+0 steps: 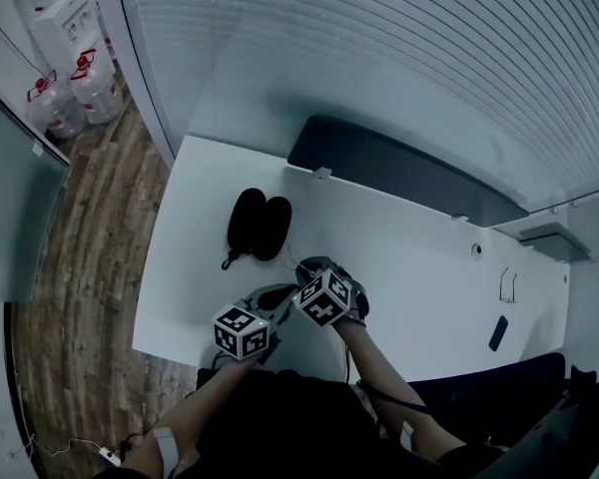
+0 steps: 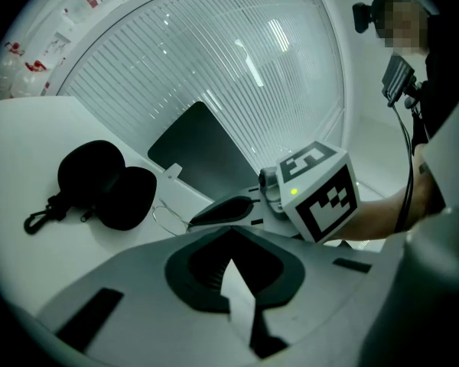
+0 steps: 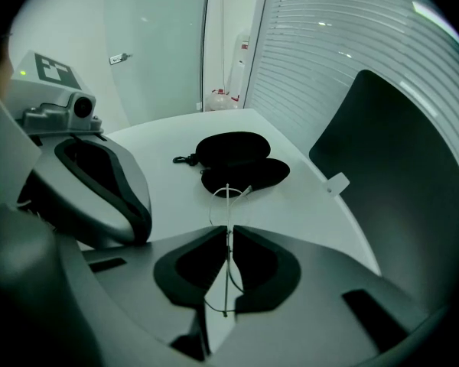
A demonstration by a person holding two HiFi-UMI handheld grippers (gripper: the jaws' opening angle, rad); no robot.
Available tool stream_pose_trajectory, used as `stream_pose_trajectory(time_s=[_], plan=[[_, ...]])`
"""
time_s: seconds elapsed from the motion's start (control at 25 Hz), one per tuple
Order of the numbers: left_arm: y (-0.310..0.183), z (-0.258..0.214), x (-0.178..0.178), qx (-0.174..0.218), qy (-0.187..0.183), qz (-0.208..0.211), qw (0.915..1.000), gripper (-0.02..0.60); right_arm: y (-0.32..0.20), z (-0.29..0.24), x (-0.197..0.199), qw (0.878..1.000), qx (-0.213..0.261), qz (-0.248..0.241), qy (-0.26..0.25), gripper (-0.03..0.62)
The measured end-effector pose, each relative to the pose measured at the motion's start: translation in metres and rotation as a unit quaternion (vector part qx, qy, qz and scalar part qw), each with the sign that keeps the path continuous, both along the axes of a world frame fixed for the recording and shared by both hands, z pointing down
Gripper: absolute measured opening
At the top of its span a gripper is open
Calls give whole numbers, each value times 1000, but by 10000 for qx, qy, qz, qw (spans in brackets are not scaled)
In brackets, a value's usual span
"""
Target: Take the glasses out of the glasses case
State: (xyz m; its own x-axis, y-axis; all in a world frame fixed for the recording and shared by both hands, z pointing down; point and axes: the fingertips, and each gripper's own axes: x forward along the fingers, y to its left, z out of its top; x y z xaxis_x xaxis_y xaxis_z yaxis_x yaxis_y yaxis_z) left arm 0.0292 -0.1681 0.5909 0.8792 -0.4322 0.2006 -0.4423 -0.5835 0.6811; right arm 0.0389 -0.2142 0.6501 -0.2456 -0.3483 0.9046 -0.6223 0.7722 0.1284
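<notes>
The black glasses case (image 1: 258, 225) lies open on the white table (image 1: 409, 267), both halves spread flat; it also shows in the left gripper view (image 2: 103, 182) and the right gripper view (image 3: 237, 163). My right gripper (image 3: 228, 232) is shut on the thin wire-framed glasses (image 3: 228, 199), which stick out past the jaws toward the case. In the head view this gripper (image 1: 314, 267) hovers just in front of the case. My left gripper (image 2: 231, 235) sits beside it (image 1: 278, 295), shut with nothing between its jaws. The glasses' rim (image 2: 164, 214) shows faintly by the right gripper's jaw.
A long dark panel (image 1: 399, 168) stands along the table's back edge, with a small white tag (image 1: 322, 173) at its foot. A dark phone-like object (image 1: 497, 332) lies at the right. Water bottles (image 1: 75, 93) stand on the wooden floor to the left.
</notes>
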Motion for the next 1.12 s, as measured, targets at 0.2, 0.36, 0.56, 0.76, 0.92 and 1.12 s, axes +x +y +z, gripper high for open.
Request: stream_pose_trajectory(time_s=[0.2, 0.36, 0.56, 0.76, 0.92, 1.12], plan=[[3, 8, 2, -103, -60, 100, 9999, 8, 5, 9, 2, 9999, -134, 41, 0, 38], [4, 12, 4, -162, -105, 164, 9997, 8, 8, 15, 4, 9997, -230, 80, -1, 37], [6, 19, 5, -253, -147, 194, 9994, 8, 11, 22, 6, 9993, -342, 120, 5, 37], [4, 26, 5, -357, -166, 156, 9991, 6, 10, 30, 6, 9990, -438, 123, -13, 38], [2, 30, 3, -419, -193, 112, 9989, 8, 10, 35, 4, 9988, -492, 85, -6, 38], [1, 34, 2, -482, -197, 110, 9986, 8, 9, 39, 3, 9985, -542, 74, 0, 38]])
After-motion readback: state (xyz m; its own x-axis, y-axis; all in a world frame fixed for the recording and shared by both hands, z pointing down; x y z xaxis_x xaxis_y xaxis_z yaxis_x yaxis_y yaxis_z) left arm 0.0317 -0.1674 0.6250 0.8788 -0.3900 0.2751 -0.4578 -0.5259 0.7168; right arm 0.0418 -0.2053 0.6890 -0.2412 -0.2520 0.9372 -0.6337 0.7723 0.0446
